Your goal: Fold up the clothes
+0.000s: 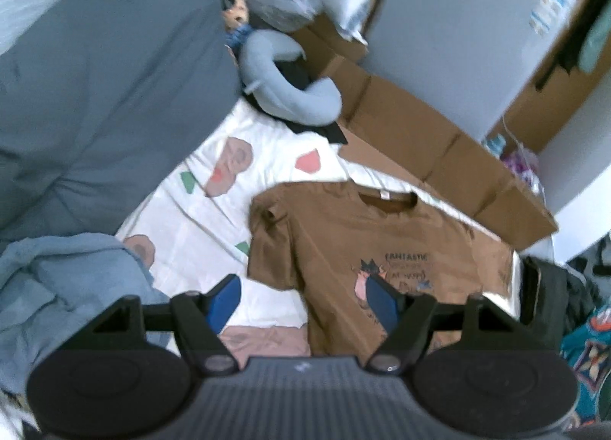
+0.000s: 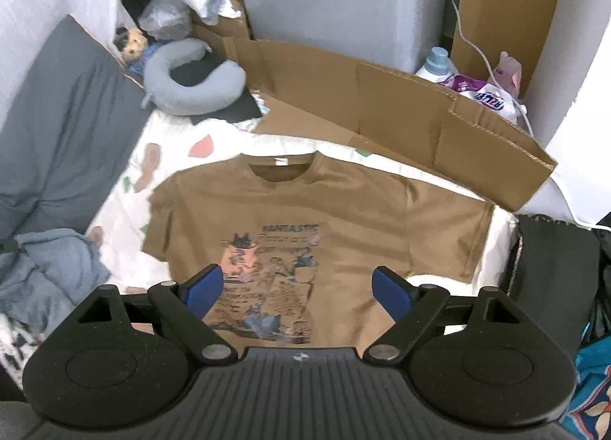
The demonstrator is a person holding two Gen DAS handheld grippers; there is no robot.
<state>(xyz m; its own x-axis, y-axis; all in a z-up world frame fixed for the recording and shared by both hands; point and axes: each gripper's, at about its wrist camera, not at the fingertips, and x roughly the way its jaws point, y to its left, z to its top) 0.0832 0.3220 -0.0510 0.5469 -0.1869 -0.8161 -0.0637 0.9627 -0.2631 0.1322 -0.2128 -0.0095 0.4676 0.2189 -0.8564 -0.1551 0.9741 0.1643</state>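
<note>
On the bed (image 2: 114, 211) our brown T-shirt (image 2: 324, 203) lies spread flat, print up, left sleeve tucked; both tools, left tool (image 1: 301, 300) and right tool (image 2: 298, 287), hover spread wide, holding nothing; a one-layer pinch could drag it askew.

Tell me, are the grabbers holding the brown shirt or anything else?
Nothing is held. The left gripper and right gripper are both open above the brown T-shirt, which lies spread flat on the bed sheet.
</note>
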